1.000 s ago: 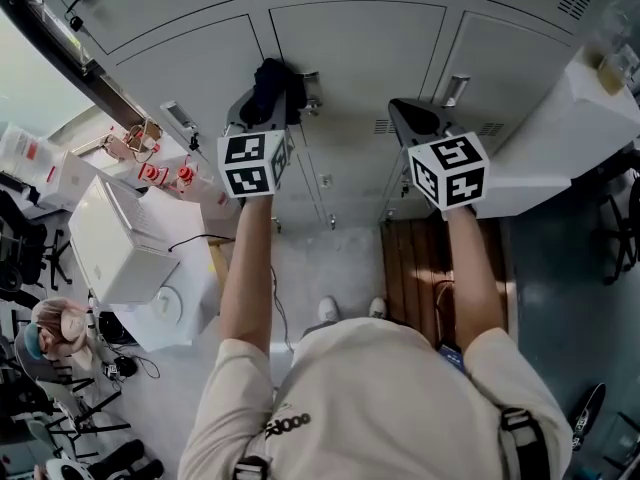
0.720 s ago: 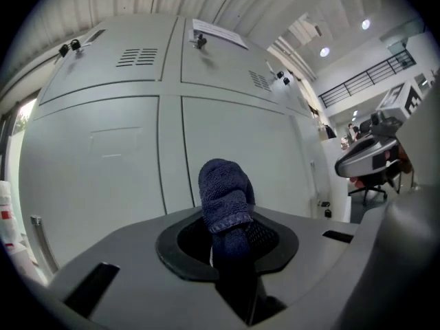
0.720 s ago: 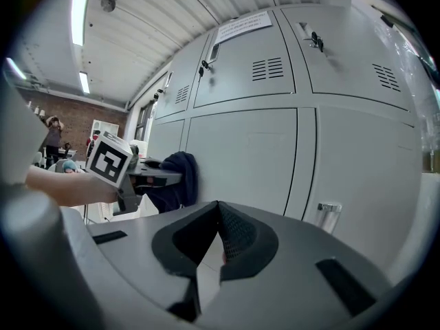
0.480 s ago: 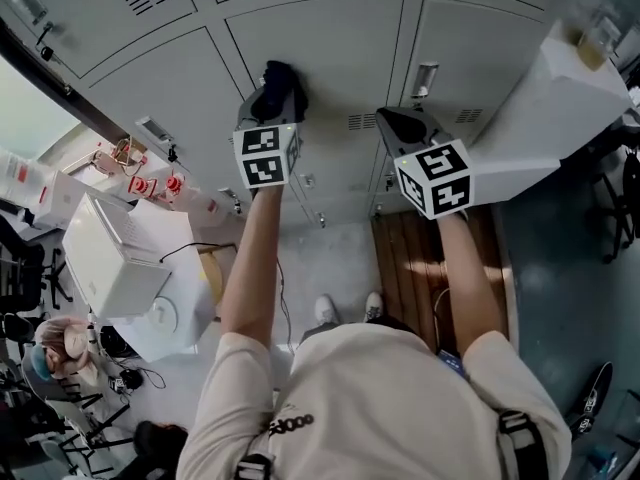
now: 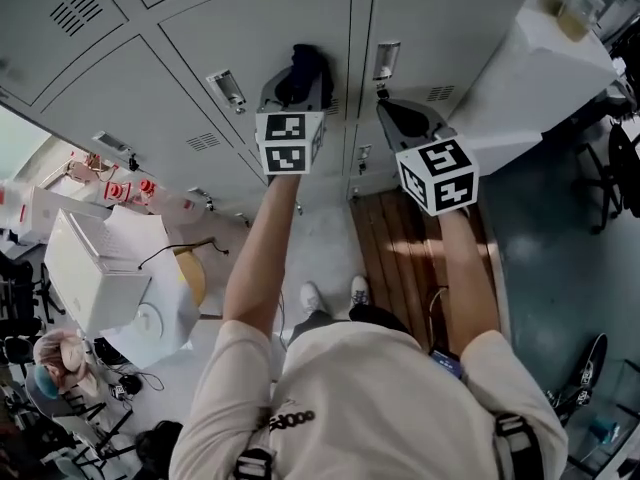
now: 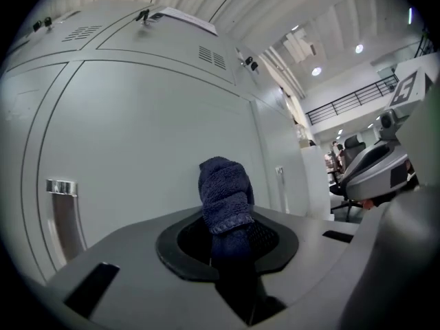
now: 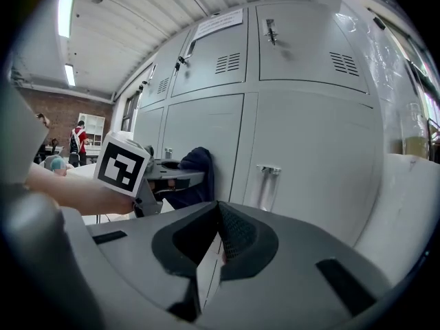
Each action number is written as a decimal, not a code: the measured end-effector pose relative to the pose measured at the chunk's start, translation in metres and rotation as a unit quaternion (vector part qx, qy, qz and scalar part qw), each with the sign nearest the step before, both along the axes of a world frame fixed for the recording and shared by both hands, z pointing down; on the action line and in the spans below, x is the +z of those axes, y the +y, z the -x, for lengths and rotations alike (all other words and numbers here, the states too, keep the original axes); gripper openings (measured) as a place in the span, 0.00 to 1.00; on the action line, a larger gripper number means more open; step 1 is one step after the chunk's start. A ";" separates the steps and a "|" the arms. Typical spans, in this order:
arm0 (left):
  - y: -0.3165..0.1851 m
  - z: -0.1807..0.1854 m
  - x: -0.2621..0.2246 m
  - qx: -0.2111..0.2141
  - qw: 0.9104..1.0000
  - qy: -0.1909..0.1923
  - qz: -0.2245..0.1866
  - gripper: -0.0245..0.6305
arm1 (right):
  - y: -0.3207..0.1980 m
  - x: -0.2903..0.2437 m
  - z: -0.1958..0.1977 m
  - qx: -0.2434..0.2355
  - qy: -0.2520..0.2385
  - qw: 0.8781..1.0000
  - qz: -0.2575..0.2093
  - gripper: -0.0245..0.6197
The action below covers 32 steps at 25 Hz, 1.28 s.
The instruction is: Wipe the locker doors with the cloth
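Observation:
A dark blue cloth [image 5: 305,73] is pressed against a grey locker door [image 5: 290,18], with my left gripper [image 5: 297,93] shut on it. In the left gripper view the cloth [image 6: 223,191] sticks up from between the jaws, right of a metal door handle [image 6: 62,212]. My right gripper [image 5: 395,118] hovers to the right, near the neighbouring door's handle [image 5: 385,60], shut and holding nothing. In the right gripper view my right gripper [image 7: 214,243] faces that handle [image 7: 267,184], with the cloth [image 7: 196,174] to its left.
A large white box [image 5: 540,78] stands against the lockers on the right. White boxes [image 5: 100,258] and clutter sit at the left, with a person [image 5: 55,353] low down there. A wooden pallet [image 5: 400,258] lies under the right arm.
The left gripper has slid the cloth to the right across the lockers, from left of a door handle to right of it. The right gripper stayed shut alongside; the head view swung.

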<state>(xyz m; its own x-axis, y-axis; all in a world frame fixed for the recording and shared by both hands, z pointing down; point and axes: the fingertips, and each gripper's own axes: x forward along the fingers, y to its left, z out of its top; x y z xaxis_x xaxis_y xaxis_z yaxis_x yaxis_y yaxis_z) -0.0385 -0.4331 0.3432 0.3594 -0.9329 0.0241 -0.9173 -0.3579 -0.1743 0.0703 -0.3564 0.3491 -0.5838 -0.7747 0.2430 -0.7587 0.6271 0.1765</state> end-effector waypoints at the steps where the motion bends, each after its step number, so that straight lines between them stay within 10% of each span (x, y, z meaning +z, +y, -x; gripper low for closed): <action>1: -0.002 -0.008 0.004 -0.001 1.000 -0.004 -0.003 0.17 | -0.001 0.002 -0.005 0.002 0.001 1.000 0.001 0.04; 10: -0.012 -0.045 0.050 -0.002 0.999 -0.024 0.037 0.17 | -0.003 0.025 -0.017 -0.004 0.012 1.000 0.019 0.04; 24: 0.041 0.154 0.092 -0.203 0.976 -0.039 0.067 0.17 | -0.007 0.032 0.070 -0.075 0.004 0.997 0.015 0.04; 32: 0.052 0.185 0.138 -0.213 0.971 0.000 0.106 0.17 | 0.000 0.061 0.096 -0.092 0.003 0.995 0.039 0.04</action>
<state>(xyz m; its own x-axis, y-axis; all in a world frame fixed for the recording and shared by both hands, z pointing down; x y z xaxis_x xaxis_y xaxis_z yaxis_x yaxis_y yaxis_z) -0.2236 -0.3809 0.4809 -0.0588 -0.9712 0.2310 -0.9900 0.0271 -0.1382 -0.0257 -0.3562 0.4102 -0.7127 -0.6335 0.3012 -0.6287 0.7674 0.1263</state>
